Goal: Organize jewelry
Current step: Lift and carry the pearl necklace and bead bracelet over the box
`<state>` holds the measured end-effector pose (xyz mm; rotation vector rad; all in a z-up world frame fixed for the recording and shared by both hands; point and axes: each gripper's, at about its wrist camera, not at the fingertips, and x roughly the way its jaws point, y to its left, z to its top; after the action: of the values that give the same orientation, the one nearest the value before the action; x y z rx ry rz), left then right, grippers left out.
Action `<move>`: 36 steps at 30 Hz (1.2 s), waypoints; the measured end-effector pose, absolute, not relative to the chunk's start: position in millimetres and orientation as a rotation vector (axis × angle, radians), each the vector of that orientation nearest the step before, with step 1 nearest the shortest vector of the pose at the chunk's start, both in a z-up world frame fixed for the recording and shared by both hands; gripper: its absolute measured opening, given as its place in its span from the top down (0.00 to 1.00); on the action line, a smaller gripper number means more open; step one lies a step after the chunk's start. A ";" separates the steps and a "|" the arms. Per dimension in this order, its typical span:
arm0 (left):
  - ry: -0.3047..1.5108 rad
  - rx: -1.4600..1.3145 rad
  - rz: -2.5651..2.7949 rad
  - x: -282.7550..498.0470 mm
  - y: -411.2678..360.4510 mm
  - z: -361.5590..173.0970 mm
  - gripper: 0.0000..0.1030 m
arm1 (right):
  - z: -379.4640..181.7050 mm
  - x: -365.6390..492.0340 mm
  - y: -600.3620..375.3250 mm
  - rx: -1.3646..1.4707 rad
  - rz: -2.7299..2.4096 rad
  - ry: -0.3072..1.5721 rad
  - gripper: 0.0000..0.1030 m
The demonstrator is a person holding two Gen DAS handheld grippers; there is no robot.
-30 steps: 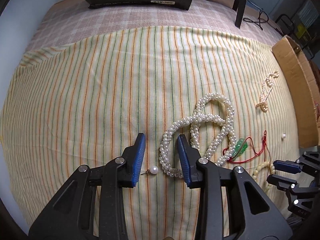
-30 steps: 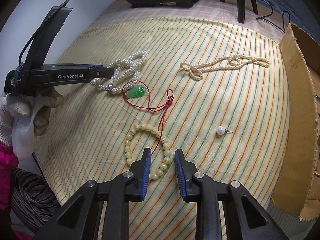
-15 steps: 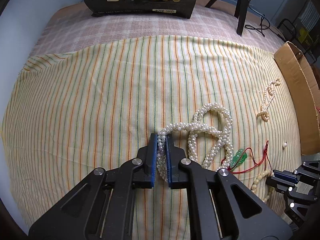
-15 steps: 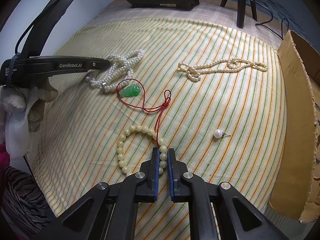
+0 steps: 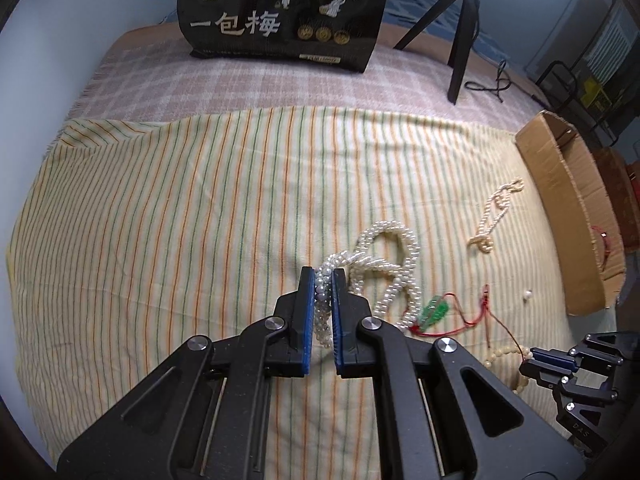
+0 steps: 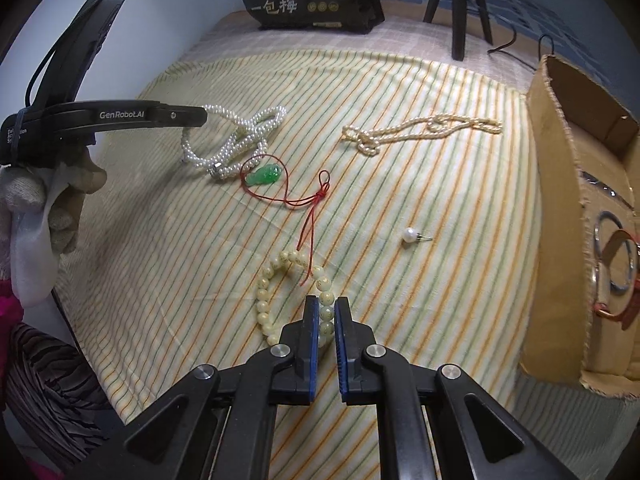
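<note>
My left gripper (image 5: 323, 276) is shut on one end of the white pearl necklace (image 5: 394, 264), which rises a little off the striped cloth (image 5: 180, 240). My right gripper (image 6: 327, 304) is shut on the cream bead bracelet (image 6: 266, 292), whose loop trails to the left on the cloth. A green pendant on a red cord (image 6: 264, 174) lies between the two, and the cord runs over the bracelet. In the right wrist view the left gripper (image 6: 192, 116) shows from the side above the pearl necklace (image 6: 240, 140).
A thin cream pearl strand (image 6: 420, 128) and a pearl stud earring (image 6: 409, 234) lie on the cloth to the right. An open cardboard box (image 6: 560, 200) with bangles (image 6: 612, 256) stands at the right edge. A black bag (image 5: 280, 12) and a tripod (image 5: 460, 40) stand at the back.
Both grippers have gone from open to shut, the left on the pearl necklace and the right on the bead bracelet. The left one then rose, lifting the necklace's end.
</note>
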<state>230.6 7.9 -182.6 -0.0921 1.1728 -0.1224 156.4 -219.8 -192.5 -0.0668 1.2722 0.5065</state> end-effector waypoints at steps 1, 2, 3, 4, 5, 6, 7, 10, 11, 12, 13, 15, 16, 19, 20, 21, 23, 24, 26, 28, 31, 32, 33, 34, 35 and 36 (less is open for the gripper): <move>1.167 -0.103 -0.131 228.4 7.7 -178.6 0.95 | -189.0 152.6 -222.3 -0.062 0.505 1.266 0.95; 1.163 -0.108 -0.136 227.4 6.6 -176.5 0.95 | -185.8 151.2 -224.1 -0.059 0.504 1.260 0.95; 1.155 -0.116 -0.145 225.0 5.7 -171.7 0.95 | -180.5 150.1 -226.5 -0.058 0.501 1.247 0.95; 1.146 -0.122 -0.153 224.4 4.7 -168.0 0.95 | -175.6 148.9 -228.5 -0.057 0.497 1.235 0.95; 1.138 -0.132 -0.161 222.2 3.9 -163.7 0.95 | -171.5 148.0 -229.5 -0.054 0.495 1.225 0.95; 1.130 -0.143 -0.169 220.8 2.6 -159.0 0.95 | -166.1 147.0 -231.7 -0.048 0.494 1.214 0.95; 1.121 -0.156 -0.178 218.2 2.3 -153.0 0.95 | -159.9 146.6 -234.0 -0.041 0.493 1.200 0.95; 1.087 -0.192 -0.207 215.4 -0.9 -135.9 0.95 | -142.7 145.9 -241.2 -0.036 0.480 1.156 0.95; 1.079 -0.198 -0.215 214.8 -1.9 -131.6 0.95 | -136.2 145.3 -244.1 -0.032 0.475 1.140 0.95; 1.062 -0.206 -0.226 212.6 -2.9 -123.5 0.95 | -131.6 145.2 -247.4 -0.025 0.471 1.127 0.95; 1.053 -0.210 -0.231 212.3 -4.2 -119.2 0.95 | -128.0 146.1 -247.9 -0.020 0.467 1.114 0.95; 1.032 -0.227 -0.243 210.2 -3.8 -109.1 0.95 | -119.2 146.6 -250.6 -0.010 0.456 1.091 0.95; 1.023 -0.235 -0.245 209.7 -3.7 -104.2 0.95 | -114.9 147.1 -253.6 -0.004 0.452 1.081 0.95; 0.996 -0.258 -0.246 206.9 0.1 -92.5 0.95 | -106.5 147.5 -258.8 0.012 0.436 1.053 0.95; 0.985 -0.265 -0.249 205.9 1.2 -88.0 0.95 | -103.6 147.4 -260.3 0.015 0.431 1.045 0.95; 0.975 -0.271 -0.251 204.6 2.5 -84.0 0.95 | -99.4 147.7 -263.9 0.020 0.423 1.032 0.95; 0.950 -0.279 -0.255 201.9 4.0 -72.5 0.95 | -93.2 147.1 -268.9 0.024 0.413 1.016 0.95; 0.940 -0.282 -0.259 200.8 4.2 -67.2 0.95 | -89.5 147.6 -272.1 0.026 0.404 1.005 0.95; 0.921 -0.290 -0.268 198.2 3.8 -58.0 0.95 | -83.7 148.4 -277.5 0.029 0.391 0.990 0.95; 0.909 -0.294 -0.277 197.5 1.1 -50.3 0.95 | -78.0 149.8 -283.7 0.032 0.378 0.977 0.95; 0.895 -0.292 -0.291 196.1 -6.2 -40.4 0.95 | -71.9 150.2 -291.5 0.035 0.362 0.962 0.95; 0.889 -0.290 -0.297 195.5 -9.9 -36.5 0.95 | -69.8 150.6 -294.2 0.034 0.357 0.958 0.95; 0.886 -0.289 -0.301 195.7 -11.6 -34.3 0.95 | -68.3 150.5 -296.2 0.033 0.353 0.954 0.95; 0.879 -0.288 -0.309 195.4 -16.0 -29.8 0.95 | -65.6 150.6 -299.8 0.033 0.346 0.947 0.95; 0.873 -0.285 -0.319 195.2 -20.9 -25.5 0.95 | -64.3 150.7 -302.6 0.034 0.342 0.943 0.95; 0.868 -0.281 -0.327 194.7 -25.6 -22.2 0.95 | -61.5 150.9 -307.7 0.039 0.335 0.935 0.95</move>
<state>194.7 -25.6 -22.2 -0.2812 0.8684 -0.3270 150.9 -307.7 -61.5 0.0390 0.9346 0.3349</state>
